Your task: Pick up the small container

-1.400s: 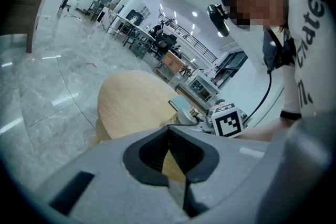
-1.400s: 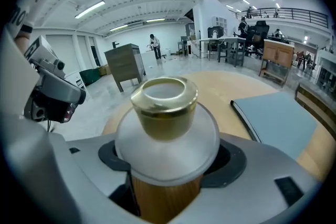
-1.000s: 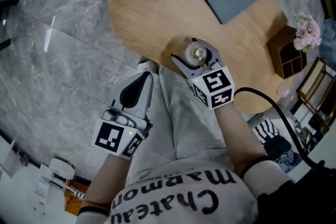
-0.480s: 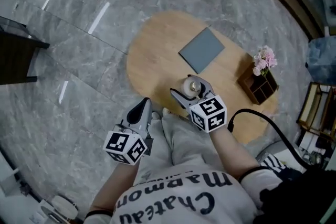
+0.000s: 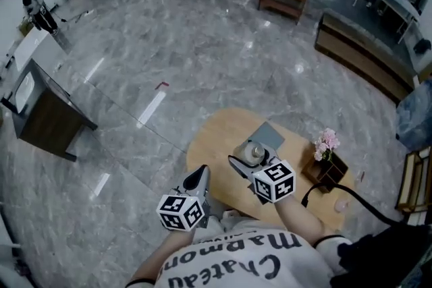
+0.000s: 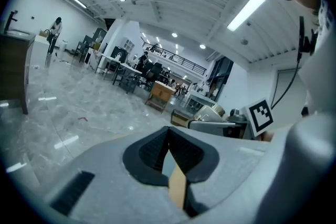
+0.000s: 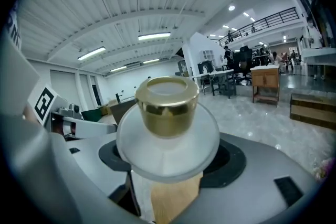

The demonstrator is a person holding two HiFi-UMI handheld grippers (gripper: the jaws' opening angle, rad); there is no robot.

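Note:
The small container [image 7: 167,128] is a frosted white jar with a gold cap [image 7: 167,102]. My right gripper [image 7: 167,165] is shut on it, with both jaws pressing its round body. In the head view the small container [image 5: 254,153] hangs in my right gripper [image 5: 250,158] above the near edge of the oval wooden table [image 5: 216,141]. My left gripper [image 5: 200,177] is lower left of it, off the table's edge. In the left gripper view my left gripper [image 6: 169,162] has its jaw tips together and nothing between them.
A grey mat [image 5: 271,134] lies on the table beyond the container. A pot of pink flowers [image 5: 327,141] on a wooden box [image 5: 329,170] stands at the table's right end. Grey marble floor surrounds the table; a dark cabinet [image 5: 44,111] stands far left.
The head view has risen and pulled back, so the table looks much smaller. My right gripper stays shut on the container, and the left gripper stays shut beside it.

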